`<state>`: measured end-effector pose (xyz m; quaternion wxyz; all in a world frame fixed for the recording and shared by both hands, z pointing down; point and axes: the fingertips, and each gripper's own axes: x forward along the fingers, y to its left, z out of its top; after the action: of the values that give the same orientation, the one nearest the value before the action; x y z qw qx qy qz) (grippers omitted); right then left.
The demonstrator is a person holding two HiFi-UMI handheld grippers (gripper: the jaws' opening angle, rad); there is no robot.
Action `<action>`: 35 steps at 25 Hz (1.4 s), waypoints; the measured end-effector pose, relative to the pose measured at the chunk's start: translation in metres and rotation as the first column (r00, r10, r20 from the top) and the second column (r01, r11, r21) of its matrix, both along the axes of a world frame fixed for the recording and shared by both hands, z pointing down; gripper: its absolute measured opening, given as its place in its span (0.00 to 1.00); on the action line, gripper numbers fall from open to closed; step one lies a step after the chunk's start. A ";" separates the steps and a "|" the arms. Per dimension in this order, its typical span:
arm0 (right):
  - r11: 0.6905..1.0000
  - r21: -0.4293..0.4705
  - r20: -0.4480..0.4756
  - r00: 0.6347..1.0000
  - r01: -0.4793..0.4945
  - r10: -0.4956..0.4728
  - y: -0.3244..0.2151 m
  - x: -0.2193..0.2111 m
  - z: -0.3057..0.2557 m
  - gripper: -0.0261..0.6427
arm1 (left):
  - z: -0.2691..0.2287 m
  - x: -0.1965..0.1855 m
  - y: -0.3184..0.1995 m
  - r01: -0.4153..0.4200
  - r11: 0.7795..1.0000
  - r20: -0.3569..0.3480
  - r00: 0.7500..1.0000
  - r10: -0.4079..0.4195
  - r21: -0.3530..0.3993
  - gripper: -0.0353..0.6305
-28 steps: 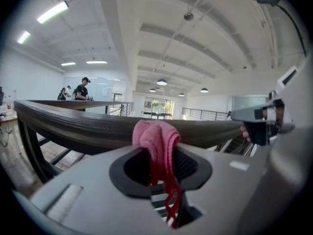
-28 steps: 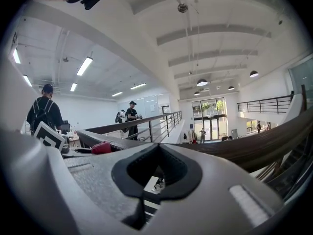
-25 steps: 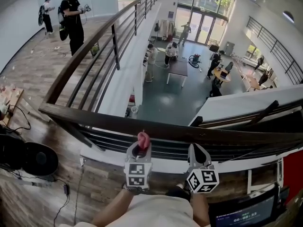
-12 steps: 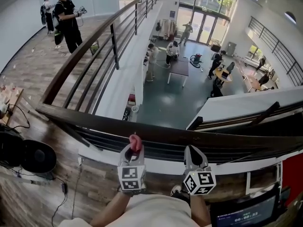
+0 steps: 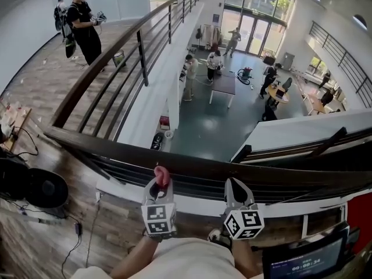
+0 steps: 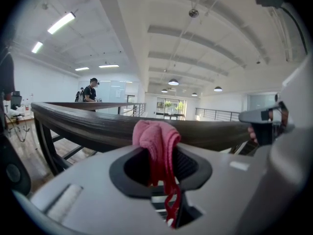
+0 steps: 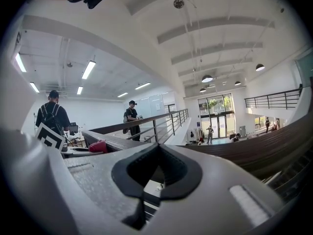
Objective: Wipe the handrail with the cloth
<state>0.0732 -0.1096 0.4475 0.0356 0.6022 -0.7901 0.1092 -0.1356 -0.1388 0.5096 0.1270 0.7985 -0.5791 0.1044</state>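
The dark wooden handrail (image 5: 116, 150) runs across the head view in front of me, above black horizontal bars. My left gripper (image 5: 159, 183) is shut on a pink cloth (image 5: 161, 175), whose bunched top sits at the rail's near edge; whether it touches the rail I cannot tell. In the left gripper view the cloth (image 6: 155, 138) sticks up between the jaws of the left gripper (image 6: 159, 168), with the handrail (image 6: 88, 124) just behind it. My right gripper (image 5: 234, 185) is shut and holds nothing, just short of the rail. The right gripper view shows the right gripper (image 7: 156, 173), the handrail (image 7: 274, 146) and the cloth (image 7: 98, 146).
A second railing (image 5: 116, 57) runs away along the walkway at the left, where a person in black (image 5: 81, 25) stands. A black round object (image 5: 35, 190) and cables lie on the wood floor at the left. A screen (image 5: 302, 260) is at the bottom right. Beyond the rail is a drop to a lower floor.
My left gripper has moved left and a little nearer to me with the cloth. The right gripper has shifted slightly left too.
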 end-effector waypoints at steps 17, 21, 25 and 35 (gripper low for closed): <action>0.999 -0.020 0.003 1.000 0.029 -0.029 0.010 0.016 0.004 0.04 | -0.002 -0.006 0.001 0.090 0.996 0.019 0.996 -0.090 0.001 0.22; 0.999 -0.018 0.004 0.999 0.036 -0.036 0.006 0.024 0.003 0.04 | -0.002 -0.003 0.000 0.105 0.994 0.027 0.994 -0.105 0.001 0.22; 0.999 -0.016 0.013 0.999 0.044 -0.044 0.003 0.031 0.003 0.04 | -0.002 0.004 -0.001 0.114 0.994 0.040 0.993 -0.114 0.001 0.22; 0.999 -0.013 0.021 0.999 0.047 -0.047 0.001 0.037 0.004 0.04 | 0.000 0.014 0.001 0.105 0.994 0.037 0.994 -0.105 -0.002 0.22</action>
<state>0.1102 -0.1081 0.4515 0.0340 0.5822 -0.8035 0.1199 -0.1218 -0.1380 0.5093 0.1232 0.7645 -0.6225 0.1133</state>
